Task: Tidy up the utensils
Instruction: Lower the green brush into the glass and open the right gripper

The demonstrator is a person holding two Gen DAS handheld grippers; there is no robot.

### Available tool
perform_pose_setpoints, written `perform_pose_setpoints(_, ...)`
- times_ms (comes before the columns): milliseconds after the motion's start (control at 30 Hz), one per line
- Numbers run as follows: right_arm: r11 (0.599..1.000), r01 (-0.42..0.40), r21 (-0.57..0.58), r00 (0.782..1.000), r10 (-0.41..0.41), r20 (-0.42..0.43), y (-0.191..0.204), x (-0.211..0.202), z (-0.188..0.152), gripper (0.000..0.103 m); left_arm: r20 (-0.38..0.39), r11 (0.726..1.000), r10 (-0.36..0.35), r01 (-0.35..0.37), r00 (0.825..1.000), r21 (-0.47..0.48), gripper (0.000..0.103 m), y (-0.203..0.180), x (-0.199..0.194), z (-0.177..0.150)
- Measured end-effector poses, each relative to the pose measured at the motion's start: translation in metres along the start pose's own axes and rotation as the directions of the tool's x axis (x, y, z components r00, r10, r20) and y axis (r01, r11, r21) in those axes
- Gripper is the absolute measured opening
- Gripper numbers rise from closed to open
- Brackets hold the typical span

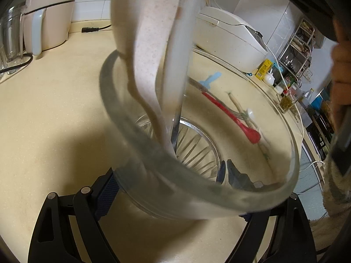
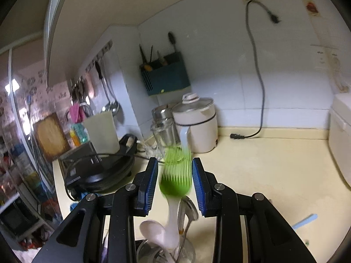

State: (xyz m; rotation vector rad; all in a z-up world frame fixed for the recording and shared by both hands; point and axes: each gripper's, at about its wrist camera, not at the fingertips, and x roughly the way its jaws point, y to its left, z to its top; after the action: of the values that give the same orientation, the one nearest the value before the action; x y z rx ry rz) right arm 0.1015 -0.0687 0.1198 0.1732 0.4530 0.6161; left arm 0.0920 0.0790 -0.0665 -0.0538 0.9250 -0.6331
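A glass jar [image 1: 197, 175] holding utensils is gripped by the left gripper [image 1: 173, 188], while a green brush [image 2: 175, 175], blurred, is seen between the right gripper's [image 2: 175, 186] apparently unclenched fingers.

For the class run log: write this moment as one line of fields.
left hand-held gripper: shut on glass jar | right hand-held gripper: open around green brush, handle in jar | loose: red spoon

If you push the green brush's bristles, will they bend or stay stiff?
Probably bend: the green brush has many thin separate bristles, which look like soft silicone. Its white handle looks stiffer, since it stands upright in the glass jar among the spoons. The top-heavy head might lean if nudged. It sits between the right claw fingers, which aren't touching it.
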Motion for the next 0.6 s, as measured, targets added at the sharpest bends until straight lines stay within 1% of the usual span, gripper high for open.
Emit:
perform_pose_setpoints(67, 1.0, -0.006, 0.006, 1.0, 0.006, 0.022, -0.001, -0.015, 0.003, 0.032, 0.0, 1.0, 0.0, 0.0, 1.0, 0.0, 0.09, 0.001, 0.001, -0.001)
perform_pose_setpoints(133, 1.0, -0.018, 0.007, 1.0, 0.018, 0.015, -0.001, -0.025, 0.006, 0.032, 0.0, 1.0, 0.0, 0.0, 1.0, 0.0, 0.09, 0.001, 0.001, -0.001)
perform_pose_setpoints(200, 1.0, 0.004, 0.016, 1.0, -0.004, 0.001, 0.0, -0.034, 0.01, 0.032, -0.002, 1.0, 0.006, -0.006, 1.0, 0.005, 0.09, 0.001, 0.001, -0.001)
perform_pose_setpoints(233, 0.999, 0.022, 0.032, 1.0, -0.021, -0.014, 0.002, -0.04, 0.014, 0.032, -0.003, 1.0, 0.011, -0.011, 1.0, 0.009, 0.09, 0.001, 0.001, -0.001)
perform_pose_setpoints(267, 0.998, 0.023, 0.052, 1.0, -0.022, -0.02, 0.004, -0.047, 0.017, 0.032, -0.004, 1.0, 0.014, -0.014, 1.0, 0.012, 0.09, 0.001, 0.001, -0.001)
perform_pose_setpoints(333, 0.994, -0.005, 0.108, 0.999, 0.009, -0.038, 0.01, -0.062, 0.024, 0.032, -0.003, 1.0, 0.01, -0.01, 1.0, 0.008, 0.09, 0.002, 0.0, -0.001)
perform_pose_setpoints(433, 0.98, -0.076, 0.183, 0.99, 0.096, -0.106, 0.025, -0.081, 0.032, 0.032, -0.001, 1.0, 0.004, -0.003, 1.0, 0.003, 0.09, 0.003, -0.001, -0.001)
perform_pose_setpoints(500, 0.973, -0.085, 0.214, 0.981, 0.119, -0.152, 0.033, -0.093, 0.036, 0.032, -0.002, 1.0, 0.01, -0.01, 1.0, 0.008, 0.09, 0.002, 0.0, -0.002)
perform_pose_setpoints(600, 0.952, -0.08, 0.294, 0.957, 0.156, -0.244, 0.042, -0.112, 0.046, 0.032, -0.003, 1.0, 0.014, -0.014, 1.0, 0.011, 0.09, 0.001, 0.0, -0.002)
